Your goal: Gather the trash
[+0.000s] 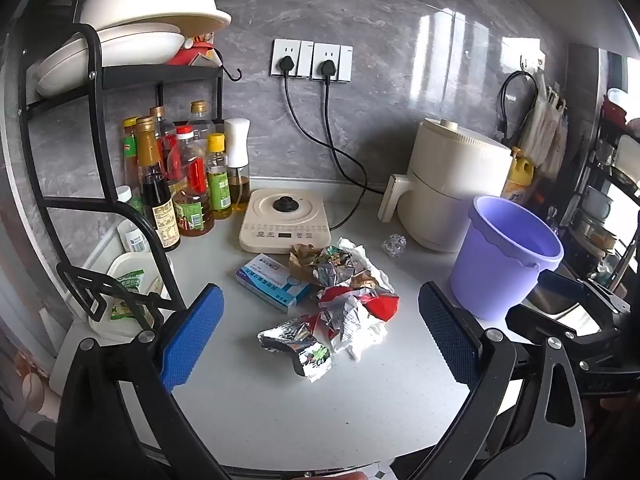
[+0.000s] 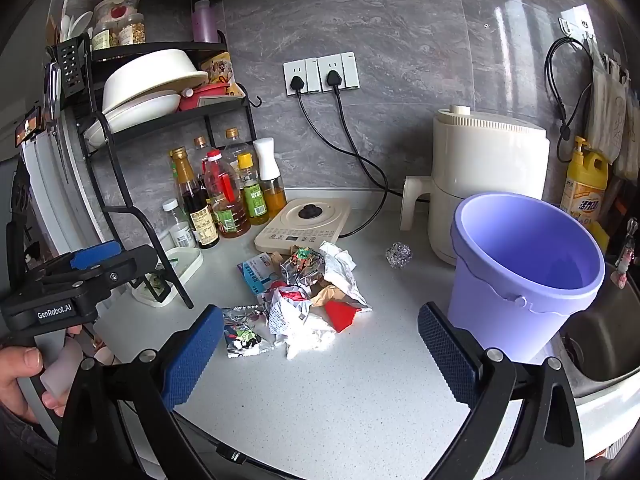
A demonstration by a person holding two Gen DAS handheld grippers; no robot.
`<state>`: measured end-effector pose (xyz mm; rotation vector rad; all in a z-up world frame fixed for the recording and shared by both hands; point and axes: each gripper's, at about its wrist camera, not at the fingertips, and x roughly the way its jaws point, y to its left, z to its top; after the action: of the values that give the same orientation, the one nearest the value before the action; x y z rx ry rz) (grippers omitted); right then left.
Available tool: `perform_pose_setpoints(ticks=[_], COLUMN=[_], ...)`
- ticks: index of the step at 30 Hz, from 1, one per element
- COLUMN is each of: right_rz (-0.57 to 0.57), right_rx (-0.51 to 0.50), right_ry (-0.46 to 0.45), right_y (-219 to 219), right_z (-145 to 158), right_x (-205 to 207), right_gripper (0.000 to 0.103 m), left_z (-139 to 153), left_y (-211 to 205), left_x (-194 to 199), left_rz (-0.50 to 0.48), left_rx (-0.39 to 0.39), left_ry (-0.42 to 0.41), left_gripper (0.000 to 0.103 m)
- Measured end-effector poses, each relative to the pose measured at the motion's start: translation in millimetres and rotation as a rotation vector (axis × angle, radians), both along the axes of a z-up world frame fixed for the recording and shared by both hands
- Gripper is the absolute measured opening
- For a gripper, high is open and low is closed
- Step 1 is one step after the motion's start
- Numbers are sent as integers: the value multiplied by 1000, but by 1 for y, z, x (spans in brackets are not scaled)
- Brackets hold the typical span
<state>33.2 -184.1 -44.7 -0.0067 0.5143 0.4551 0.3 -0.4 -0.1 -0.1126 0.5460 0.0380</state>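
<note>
A pile of crumpled wrappers and paper (image 1: 348, 292) lies mid-counter, also in the right wrist view (image 2: 308, 300). A blue and white box (image 1: 272, 284) lies at its left, a silver snack wrapper (image 1: 296, 344) in front, and a foil ball (image 1: 394, 245) sits apart behind it (image 2: 399, 255). A purple bucket (image 1: 504, 256) stands upright and empty at the right (image 2: 524, 272). My left gripper (image 1: 320, 344) is open and empty, just in front of the pile. My right gripper (image 2: 320, 356) is open and empty, in front of the pile with the bucket beside its right finger.
An induction cooker (image 1: 284, 220) and a cream air fryer (image 1: 452, 188) stand behind the trash. Sauce bottles (image 1: 180, 184) and a black dish rack (image 1: 100, 80) fill the left. A sink (image 2: 600, 340) lies right of the bucket. A lidded tub (image 1: 128, 292) sits under the rack.
</note>
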Motion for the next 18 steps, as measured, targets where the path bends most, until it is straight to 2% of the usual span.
perform_pose_setpoints(ticks=[18], right_rz=[5], right_rx=[-4], right_ry=[0], right_y=[0], right_z=[0], right_x=[0], right_gripper=[95], left_z=[4], left_y=[-11], left_x=[-4], left_rz=[3], left_rx=[5], left_ry=[-13], left_gripper=[97])
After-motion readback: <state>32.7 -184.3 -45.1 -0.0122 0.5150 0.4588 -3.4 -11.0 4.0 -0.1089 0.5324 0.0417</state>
